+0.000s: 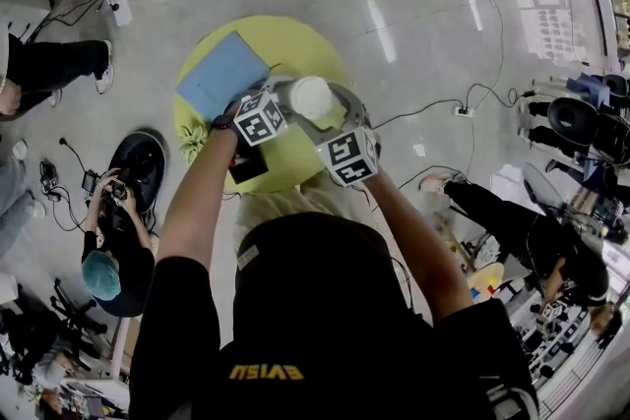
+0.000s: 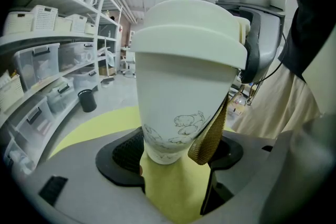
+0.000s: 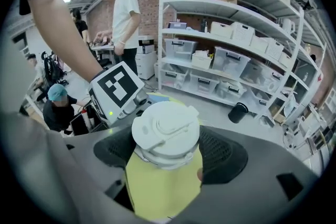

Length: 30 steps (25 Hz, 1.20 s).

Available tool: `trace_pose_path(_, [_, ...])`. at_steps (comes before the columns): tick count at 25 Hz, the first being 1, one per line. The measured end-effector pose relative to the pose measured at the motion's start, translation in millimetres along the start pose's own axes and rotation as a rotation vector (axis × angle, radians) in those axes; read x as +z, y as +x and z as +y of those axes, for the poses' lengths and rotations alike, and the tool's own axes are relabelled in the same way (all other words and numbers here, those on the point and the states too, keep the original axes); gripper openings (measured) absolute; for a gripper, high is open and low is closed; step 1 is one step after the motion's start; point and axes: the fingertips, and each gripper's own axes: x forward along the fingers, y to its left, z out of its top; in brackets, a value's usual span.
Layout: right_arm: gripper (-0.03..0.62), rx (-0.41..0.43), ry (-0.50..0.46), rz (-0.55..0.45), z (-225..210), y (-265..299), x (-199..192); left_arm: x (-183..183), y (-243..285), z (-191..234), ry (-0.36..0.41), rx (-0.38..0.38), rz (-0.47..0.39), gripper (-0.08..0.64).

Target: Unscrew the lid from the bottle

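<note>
Shelved workshop, round yellow-green bench | we hold the tapered white bottle above it, left gripper fingers pinching its lower body | right gripper fingers clamp the white screw lid | we judge it light, rigid, slick: grip body low, lid by its rim.

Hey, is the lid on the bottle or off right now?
On. The lid sits atop the bottle, its rim overlapping the body in the left gripper view. How far it is unscrewed, cannot tell.

white bottle with a little cartoon sketch and a tan strap, upright over the yellow table, white flip lid still on.
</note>
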Motion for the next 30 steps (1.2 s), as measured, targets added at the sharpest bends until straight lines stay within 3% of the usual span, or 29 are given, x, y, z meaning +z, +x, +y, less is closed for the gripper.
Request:
trace_pose_path(10, [0.371, 0.173, -0.23, 0.012, 0.9, -1.9, -0.6, 3.1, -0.5, 1.4, 0.0, -0.003, 0.004, 0.344])
trace_pose_path(17, [0.371, 0.24, -0.274, 0.006, 2.6, -4.5, 0.7, 3.9, -2.8, 0.1, 0.001, -0.004, 0.006, 0.344])
trace_pose_path(25, [0.373, 0.245, -0.278, 0.011, 2.6, -2.4, -1.4, 1.5, -0.7, 0.5, 0.002, -0.002, 0.01, 0.342])
trace_pose_path(28, [0.384, 0.179, -0.259, 0.016, 0.4, -3.8, -2.1, 0.3, 1.5, -0.3, 0.0, -0.004, 0.011, 0.342])
trace_pose_path(30, [0.391, 0.123, -0.189, -0.004, -1.8, -7.6, 1.3, 0.0, 1.7, 0.5, 0.0, -0.004, 0.011, 0.342])
